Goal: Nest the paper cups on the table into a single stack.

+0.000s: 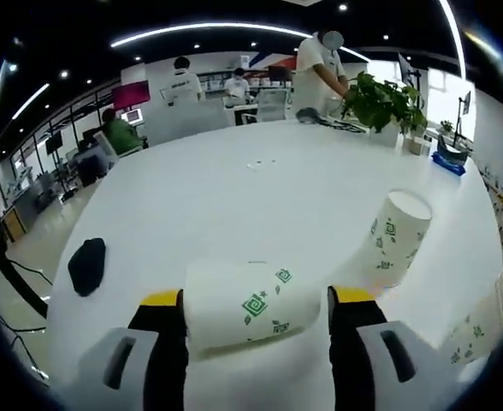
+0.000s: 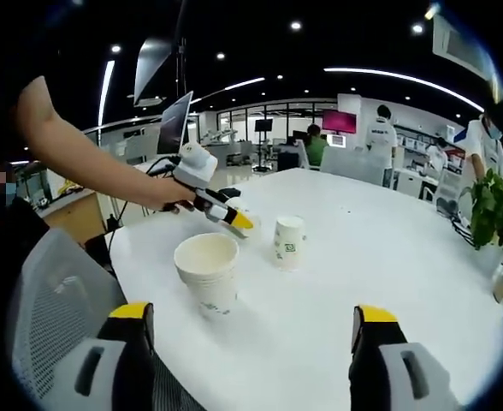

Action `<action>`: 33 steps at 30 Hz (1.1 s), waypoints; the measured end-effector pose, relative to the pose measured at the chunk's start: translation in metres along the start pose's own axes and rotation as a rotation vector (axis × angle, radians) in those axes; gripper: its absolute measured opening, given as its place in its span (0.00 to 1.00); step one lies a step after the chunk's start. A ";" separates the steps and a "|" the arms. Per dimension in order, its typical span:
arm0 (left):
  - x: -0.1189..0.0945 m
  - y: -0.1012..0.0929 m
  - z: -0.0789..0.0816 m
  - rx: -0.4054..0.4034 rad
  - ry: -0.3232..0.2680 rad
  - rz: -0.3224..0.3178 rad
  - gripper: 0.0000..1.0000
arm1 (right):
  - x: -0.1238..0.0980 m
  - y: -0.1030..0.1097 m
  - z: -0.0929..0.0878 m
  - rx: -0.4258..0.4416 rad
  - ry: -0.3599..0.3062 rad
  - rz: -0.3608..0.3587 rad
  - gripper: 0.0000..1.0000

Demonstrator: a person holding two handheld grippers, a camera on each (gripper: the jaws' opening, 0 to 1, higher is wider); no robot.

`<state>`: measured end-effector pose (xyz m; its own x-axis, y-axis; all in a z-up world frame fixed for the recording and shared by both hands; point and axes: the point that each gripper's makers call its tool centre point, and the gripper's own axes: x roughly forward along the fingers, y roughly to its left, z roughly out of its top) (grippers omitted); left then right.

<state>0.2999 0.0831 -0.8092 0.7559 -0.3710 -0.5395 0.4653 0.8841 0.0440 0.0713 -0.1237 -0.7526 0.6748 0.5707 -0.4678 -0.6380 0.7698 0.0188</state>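
Here, left tool (image 1: 256, 312) clamped on sideways paper cup (image 1: 250, 304); right tool (image 2: 250, 330) wide open, empty

The white paper cups (image 1: 250, 304) carried green square-spiral prints, the round table (image 1: 260, 197) was plain white, and both grippers' black jaws were yellow-tipped.

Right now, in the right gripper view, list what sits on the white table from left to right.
Left gripper held in a person's hand → open stack of paper cups → upside-down paper cup → potted plant at the table's far right edge.
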 end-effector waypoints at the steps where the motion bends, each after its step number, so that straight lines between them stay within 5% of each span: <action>1: 0.001 -0.001 0.001 -0.001 -0.003 -0.005 0.66 | 0.000 -0.001 0.000 0.002 -0.001 -0.002 0.97; 18: -0.006 -0.003 0.001 -0.017 -0.016 -0.033 0.55 | 0.001 0.002 0.000 -0.007 0.007 -0.002 0.96; 33: -0.027 -0.011 -0.004 -0.033 -0.032 -0.103 0.54 | 0.001 0.004 -0.002 -0.016 0.016 0.006 0.94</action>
<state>0.2719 0.0844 -0.7987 0.7191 -0.4691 -0.5127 0.5265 0.8493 -0.0386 0.0689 -0.1211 -0.7546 0.6652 0.5705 -0.4818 -0.6478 0.7618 0.0077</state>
